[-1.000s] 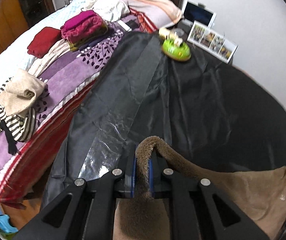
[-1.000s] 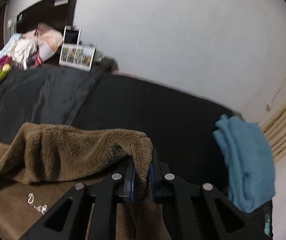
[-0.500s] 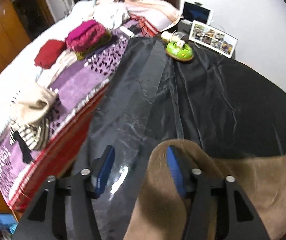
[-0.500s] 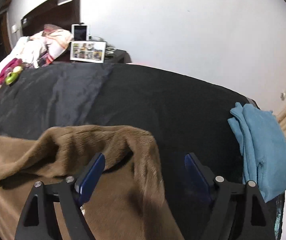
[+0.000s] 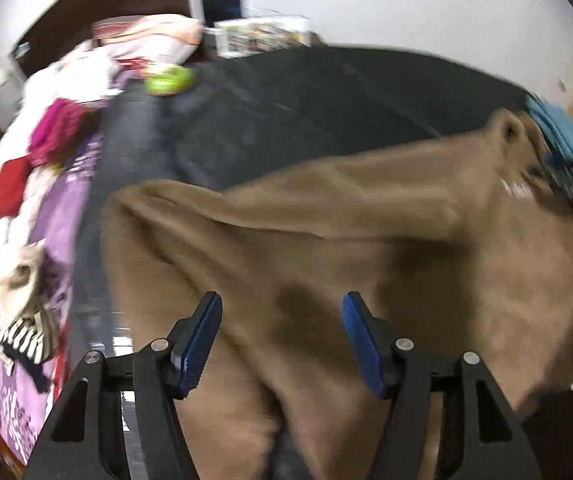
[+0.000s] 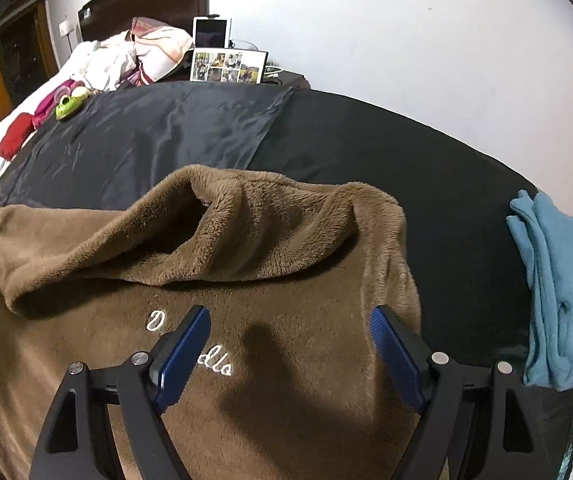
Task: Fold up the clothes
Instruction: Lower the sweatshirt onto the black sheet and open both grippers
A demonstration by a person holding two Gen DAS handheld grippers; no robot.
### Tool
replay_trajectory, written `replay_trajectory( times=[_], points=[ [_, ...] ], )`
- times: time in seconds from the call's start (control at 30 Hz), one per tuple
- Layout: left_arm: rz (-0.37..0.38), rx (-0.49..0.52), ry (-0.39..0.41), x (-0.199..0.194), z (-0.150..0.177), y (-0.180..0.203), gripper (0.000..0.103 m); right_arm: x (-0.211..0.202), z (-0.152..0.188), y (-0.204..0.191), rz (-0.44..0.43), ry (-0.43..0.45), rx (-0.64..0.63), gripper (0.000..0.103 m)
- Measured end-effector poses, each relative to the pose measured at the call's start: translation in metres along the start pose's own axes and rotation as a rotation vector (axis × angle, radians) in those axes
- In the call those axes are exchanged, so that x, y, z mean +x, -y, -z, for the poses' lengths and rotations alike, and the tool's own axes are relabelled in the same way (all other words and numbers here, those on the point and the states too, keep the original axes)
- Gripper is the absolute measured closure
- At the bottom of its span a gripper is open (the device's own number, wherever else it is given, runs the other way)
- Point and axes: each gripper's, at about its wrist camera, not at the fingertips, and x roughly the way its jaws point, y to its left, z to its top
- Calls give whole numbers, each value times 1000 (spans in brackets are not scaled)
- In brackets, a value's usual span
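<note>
A brown fleece garment [image 6: 286, 280] with white embroidered script lies on the black sheet [image 6: 366, 148], its top edge folded over into a thick roll. My right gripper [image 6: 290, 330] hovers over it with jaws wide apart and nothing between the pads. In the blurred left wrist view the same brown fleece [image 5: 326, 240] fills the middle. My left gripper [image 5: 280, 320] hangs above it, jaws still opening, and its pads touch no cloth.
A folded blue garment [image 6: 558, 292] lies at the sheet's right edge. A green toy [image 6: 68, 108], photo frames [image 6: 228, 66] and pillows sit at the far end. Folded red and magenta clothes [image 5: 34, 152] and a striped piece rest on the purple blanket to the left.
Both grippers let go of the brown fleece and opened wide. The left one swung right and rolled, so it now looks across the garment; the right one dipped slightly.
</note>
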Motion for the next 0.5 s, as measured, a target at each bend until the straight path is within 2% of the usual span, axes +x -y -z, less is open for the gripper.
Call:
replay_trajectory(
  times=[0.13,0.27,0.37,0.5],
  points=[
    [62,50,-24,27,-10,34,36,15,-1,1,0,-17,11,19],
    [64,84,-18,50,-29,56,36,29,-2,0,0,-38,10,19],
    [40,87,14,59,-48,59,36,37,-3,-1,0,-46,9,19],
    [24,33,46,67,-79,46,36,44,-11,-1,-3,-44,19,19]
  ],
)
